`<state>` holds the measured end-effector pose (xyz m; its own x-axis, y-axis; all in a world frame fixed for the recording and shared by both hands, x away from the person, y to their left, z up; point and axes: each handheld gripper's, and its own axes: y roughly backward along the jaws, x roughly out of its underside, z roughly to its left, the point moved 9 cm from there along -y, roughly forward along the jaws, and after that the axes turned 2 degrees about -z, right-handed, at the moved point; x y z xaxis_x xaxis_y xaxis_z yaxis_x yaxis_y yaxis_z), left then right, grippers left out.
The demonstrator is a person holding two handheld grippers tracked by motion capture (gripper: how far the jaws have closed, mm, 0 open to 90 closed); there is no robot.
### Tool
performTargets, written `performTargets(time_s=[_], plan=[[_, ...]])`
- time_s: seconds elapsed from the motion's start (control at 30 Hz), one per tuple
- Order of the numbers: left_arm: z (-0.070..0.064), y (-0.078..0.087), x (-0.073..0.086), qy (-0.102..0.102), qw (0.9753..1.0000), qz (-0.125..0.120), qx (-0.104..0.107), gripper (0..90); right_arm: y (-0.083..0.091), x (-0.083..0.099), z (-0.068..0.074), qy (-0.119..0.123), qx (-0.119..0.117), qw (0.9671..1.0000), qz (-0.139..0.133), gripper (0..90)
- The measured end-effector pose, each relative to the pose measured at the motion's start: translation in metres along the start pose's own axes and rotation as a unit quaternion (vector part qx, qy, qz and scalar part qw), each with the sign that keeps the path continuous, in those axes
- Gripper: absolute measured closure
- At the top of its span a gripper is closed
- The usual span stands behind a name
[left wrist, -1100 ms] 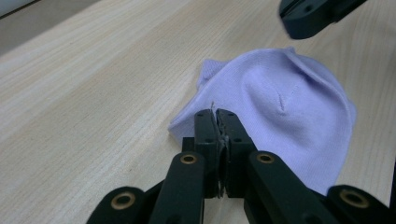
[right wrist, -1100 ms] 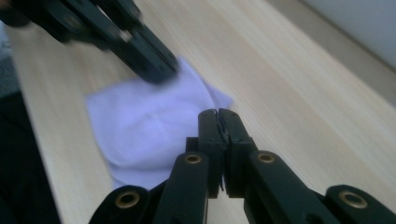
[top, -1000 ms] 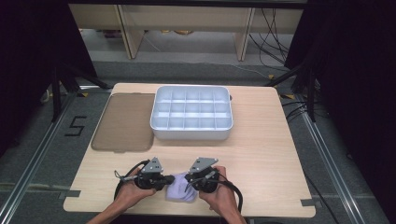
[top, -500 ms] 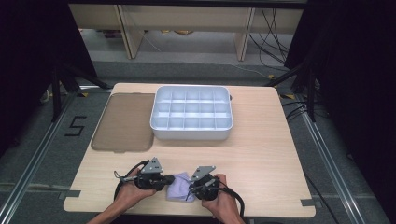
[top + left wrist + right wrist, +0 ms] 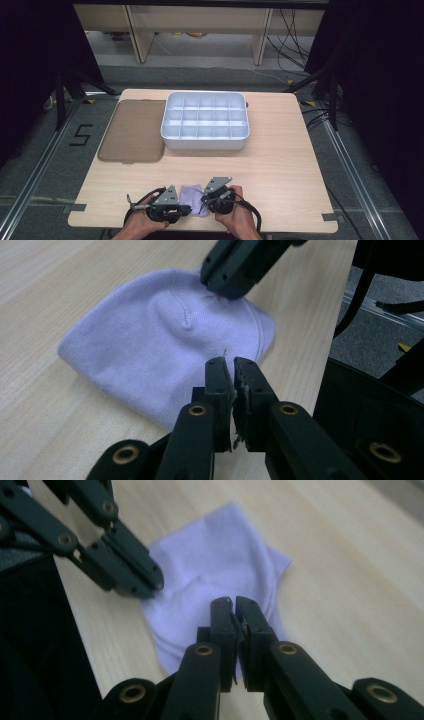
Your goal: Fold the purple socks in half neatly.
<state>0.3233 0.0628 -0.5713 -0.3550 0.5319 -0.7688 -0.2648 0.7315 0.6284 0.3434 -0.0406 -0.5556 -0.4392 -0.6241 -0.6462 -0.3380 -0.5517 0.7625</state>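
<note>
Jaws shut, both hands (image 5: 239, 220) low beside cloth (image 5: 192, 196)

Grey floor (image 5: 35, 165) surrounds the wooden table (image 5: 280, 165), shelving (image 5: 200, 20) behind.

A pale lilac cloth (image 5: 165, 350) is lying on the light wood-grain worktop (image 5: 280, 165). At twelve o'clock a white tray (image 5: 205, 142) is sitting, a brown translucent lid (image 5: 132, 131) beside it. Each hand-held gripper is showing black.
</note>
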Motion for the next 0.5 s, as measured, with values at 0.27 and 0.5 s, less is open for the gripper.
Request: performTargets(time_s=[0.27,0.5], plan=[[-0.001,0.000,-0.001,0.007,1.0000,-0.004,0.002,84.5,-0.009,-0.005,-0.017,0.013,0.018,0.9997,0.007,87.6],[0.013,0.015,-0.006,0.033,0.9991,-0.024,-0.008,76.5,0.000,-0.009,-0.016,0.007,0.011,0.9996,-0.025,87.4]])
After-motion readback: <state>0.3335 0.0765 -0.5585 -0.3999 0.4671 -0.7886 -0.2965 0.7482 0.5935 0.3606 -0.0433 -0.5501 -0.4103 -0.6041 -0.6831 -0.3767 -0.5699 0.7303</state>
